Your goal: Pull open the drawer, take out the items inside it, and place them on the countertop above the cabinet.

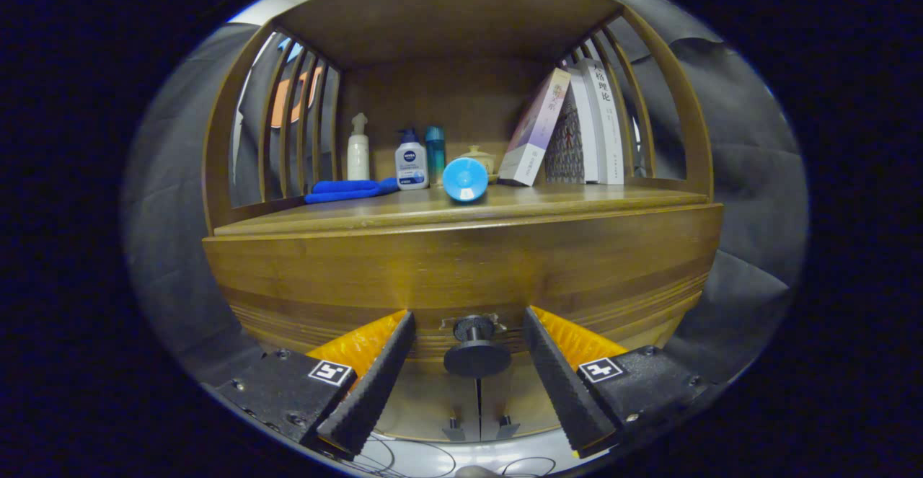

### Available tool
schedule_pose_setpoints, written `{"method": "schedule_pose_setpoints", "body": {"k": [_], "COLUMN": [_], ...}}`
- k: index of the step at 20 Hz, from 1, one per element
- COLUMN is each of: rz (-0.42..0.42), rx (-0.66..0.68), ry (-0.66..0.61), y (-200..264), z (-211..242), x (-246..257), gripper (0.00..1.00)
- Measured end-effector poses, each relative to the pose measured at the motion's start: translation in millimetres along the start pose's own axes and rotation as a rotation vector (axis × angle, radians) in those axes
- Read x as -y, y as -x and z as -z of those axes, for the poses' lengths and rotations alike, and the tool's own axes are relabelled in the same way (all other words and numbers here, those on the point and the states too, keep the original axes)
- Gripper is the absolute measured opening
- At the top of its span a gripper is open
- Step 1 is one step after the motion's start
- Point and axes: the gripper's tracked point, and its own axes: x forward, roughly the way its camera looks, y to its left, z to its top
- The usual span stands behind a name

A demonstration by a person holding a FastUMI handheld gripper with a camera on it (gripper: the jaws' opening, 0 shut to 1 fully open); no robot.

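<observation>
Tool [469,352] fingers stand spread either side of the round dark knob [476,352] on the closed brown wooden drawer [461,276], not touching it. Above the knob, the table [577,200] carries a blue cylinder [465,179], bottles and leaning books [577,128].

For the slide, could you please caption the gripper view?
Open gripper straddling the closed drawer's knob, fingers apart from it, below a countertop holding bottles and books.

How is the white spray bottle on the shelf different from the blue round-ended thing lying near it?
The white spray bottle stands upright at the back; the blue cylinder lies on its side, nearer the countertop's front edge. The bottle is slimmer. Both sit on the countertop, beyond the open fingers flanking the drawer knob.
</observation>
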Motion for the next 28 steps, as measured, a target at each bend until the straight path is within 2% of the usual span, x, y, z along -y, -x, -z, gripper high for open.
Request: {"method": "schedule_pose_setpoints", "body": {"k": [6,9,12,15,19,22,28], "rz": [-0.014,0.001,-0.003,-0.002,-0.067,-0.063,-0.081], "rx": [-0.018,-0.013,0.003,0.062,0.116,0.147,0.197], "ry": [-0.032,-0.044,0.002,0.005,0.022,0.056,0.01], "y": [1.7,18.3,61.9,126.4,201.1,236.4,275.4], "z": [3.4,-4.0,-7.0,-23.4,-39.1,-42.7,-54.3], "x": [2.4,7.8,9.7,10.8,-4.9,-4.2,-2.4], "gripper": [0.99,0.99,0.99,0.99,0.99,0.99,0.99]}}
